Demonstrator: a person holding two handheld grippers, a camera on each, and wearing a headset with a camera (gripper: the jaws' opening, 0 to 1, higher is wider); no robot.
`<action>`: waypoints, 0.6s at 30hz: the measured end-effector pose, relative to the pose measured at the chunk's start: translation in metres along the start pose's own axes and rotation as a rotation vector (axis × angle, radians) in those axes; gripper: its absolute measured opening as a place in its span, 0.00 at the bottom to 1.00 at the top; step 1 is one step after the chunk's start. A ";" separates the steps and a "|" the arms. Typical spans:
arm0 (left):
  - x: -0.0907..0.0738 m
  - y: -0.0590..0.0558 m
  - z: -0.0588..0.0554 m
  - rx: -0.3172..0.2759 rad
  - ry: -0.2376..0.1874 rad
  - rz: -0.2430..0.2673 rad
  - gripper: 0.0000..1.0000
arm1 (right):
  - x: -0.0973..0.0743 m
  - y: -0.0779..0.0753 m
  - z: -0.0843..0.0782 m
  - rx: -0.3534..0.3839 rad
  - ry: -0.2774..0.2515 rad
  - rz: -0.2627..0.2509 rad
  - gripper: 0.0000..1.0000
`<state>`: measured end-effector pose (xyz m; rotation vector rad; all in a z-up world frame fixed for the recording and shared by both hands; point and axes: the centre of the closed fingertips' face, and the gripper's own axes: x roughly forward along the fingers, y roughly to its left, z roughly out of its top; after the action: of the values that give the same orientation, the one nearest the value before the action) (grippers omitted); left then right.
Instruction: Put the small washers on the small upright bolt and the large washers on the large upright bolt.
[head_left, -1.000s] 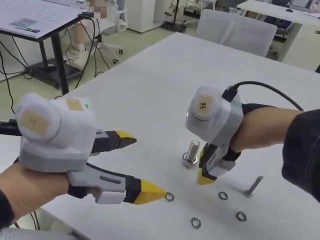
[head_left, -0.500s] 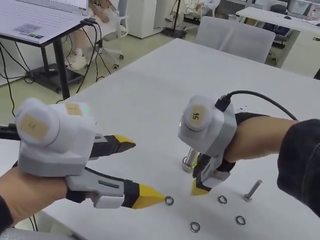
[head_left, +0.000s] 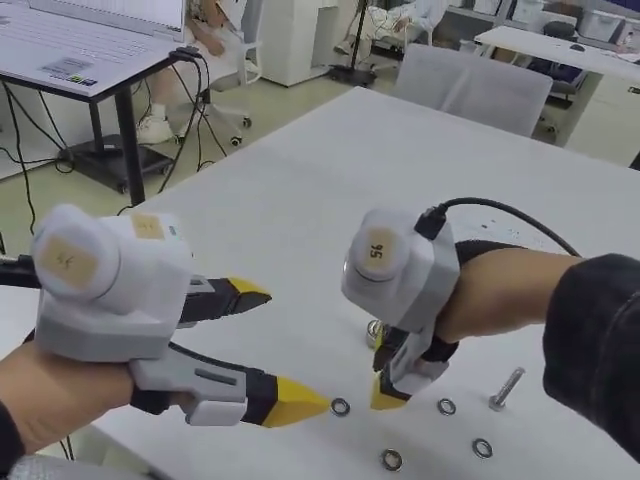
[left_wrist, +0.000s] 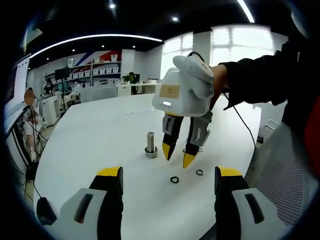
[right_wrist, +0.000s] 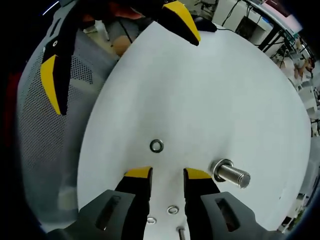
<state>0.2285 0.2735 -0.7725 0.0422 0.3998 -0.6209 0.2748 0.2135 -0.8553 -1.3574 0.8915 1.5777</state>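
Washers (head_left: 447, 406) all lay loose on the white desk (head_left: 300, 180), four of them, none on a bolt yet, and the nearest washer (head_left: 340, 407) sat just in front of the right gripper (head_left: 385, 397). That was the change: over the last second the right gripper had slid away from the large upright bolt (head_left: 377, 330) and down toward that washer. Its jaws were pinched to a narrow gap with nothing in them, so I'd guess a pick was about to start. Heads up, the small bolt (head_left: 506, 388) was lying on its side, not upright, off to the right. Meanwhile the left gripper (head_left: 275, 348) hung close by, jaws wide and empty. Desk looked plain and smooth; beyond it were a grey chair (head_left: 470, 65), a laptop (head_left: 90, 30) on a side table, and cables (head_left: 190, 110) trailing to the floor.
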 end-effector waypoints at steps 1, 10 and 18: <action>0.000 0.000 0.000 0.000 0.000 0.000 0.74 | 0.001 0.001 0.001 -0.005 0.002 0.000 0.26; -0.004 0.000 0.001 0.000 -0.008 0.010 0.74 | 0.005 0.004 0.005 -0.032 0.013 0.004 0.27; -0.006 0.000 0.003 -0.001 -0.013 0.016 0.74 | 0.011 0.006 0.009 -0.049 0.014 0.006 0.35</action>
<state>0.2247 0.2765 -0.7677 0.0406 0.3869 -0.6047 0.2653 0.2212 -0.8649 -1.4027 0.8710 1.6057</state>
